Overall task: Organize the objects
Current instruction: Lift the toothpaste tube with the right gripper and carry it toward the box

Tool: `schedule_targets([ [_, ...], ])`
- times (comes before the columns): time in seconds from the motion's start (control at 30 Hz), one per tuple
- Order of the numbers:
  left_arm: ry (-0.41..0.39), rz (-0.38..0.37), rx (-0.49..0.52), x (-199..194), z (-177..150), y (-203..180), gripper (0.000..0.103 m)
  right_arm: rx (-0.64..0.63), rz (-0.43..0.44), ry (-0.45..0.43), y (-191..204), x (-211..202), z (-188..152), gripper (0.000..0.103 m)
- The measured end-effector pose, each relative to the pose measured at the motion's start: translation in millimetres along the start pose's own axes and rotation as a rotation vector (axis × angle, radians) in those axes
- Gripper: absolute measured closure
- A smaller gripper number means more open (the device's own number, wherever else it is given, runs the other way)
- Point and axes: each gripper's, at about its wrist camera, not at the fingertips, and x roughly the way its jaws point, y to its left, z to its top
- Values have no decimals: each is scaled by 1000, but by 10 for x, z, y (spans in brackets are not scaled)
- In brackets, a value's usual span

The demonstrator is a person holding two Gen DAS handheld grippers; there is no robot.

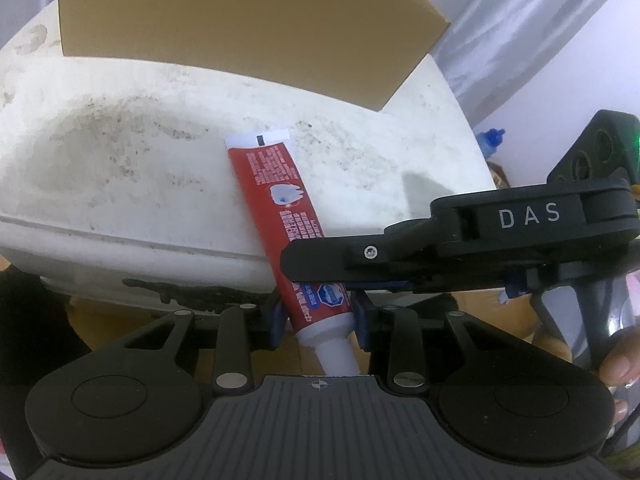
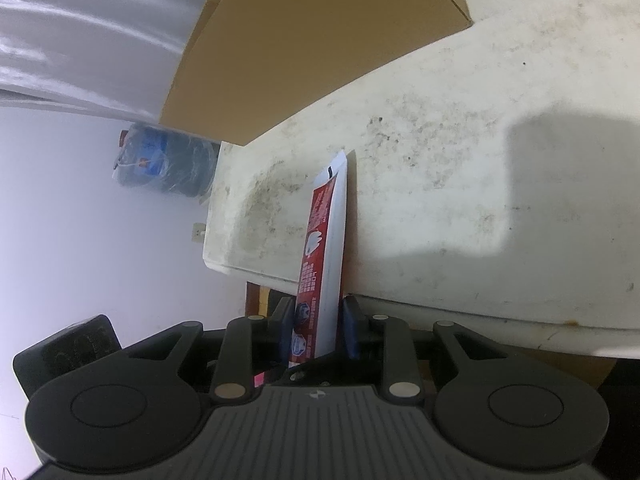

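Note:
A red toothpaste tube (image 1: 280,208) with a white cap end and a white crimped tail is held over the edge of a dirty white table (image 1: 140,152). My left gripper (image 1: 320,316) is shut on the tube near its cap end. My right gripper (image 2: 316,328) is shut on the same tube (image 2: 326,232), seen edge-on, and its black body (image 1: 520,236) crosses in from the right in the left wrist view. The tube's tail points toward a brown cardboard box (image 1: 240,20) at the back of the table.
The cardboard box (image 2: 312,40) stands open at the table's far side. The white table (image 2: 480,160) is stained and has a front edge close to both grippers. A blue water jug in plastic (image 2: 160,160) sits beyond the table by the wall.

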Motion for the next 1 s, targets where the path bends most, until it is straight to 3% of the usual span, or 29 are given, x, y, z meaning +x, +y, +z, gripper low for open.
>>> schedule_targets([
  [1.0,-60,55,62,-110,74,-216,71,-32,34,-58,130,-139,4,72],
])
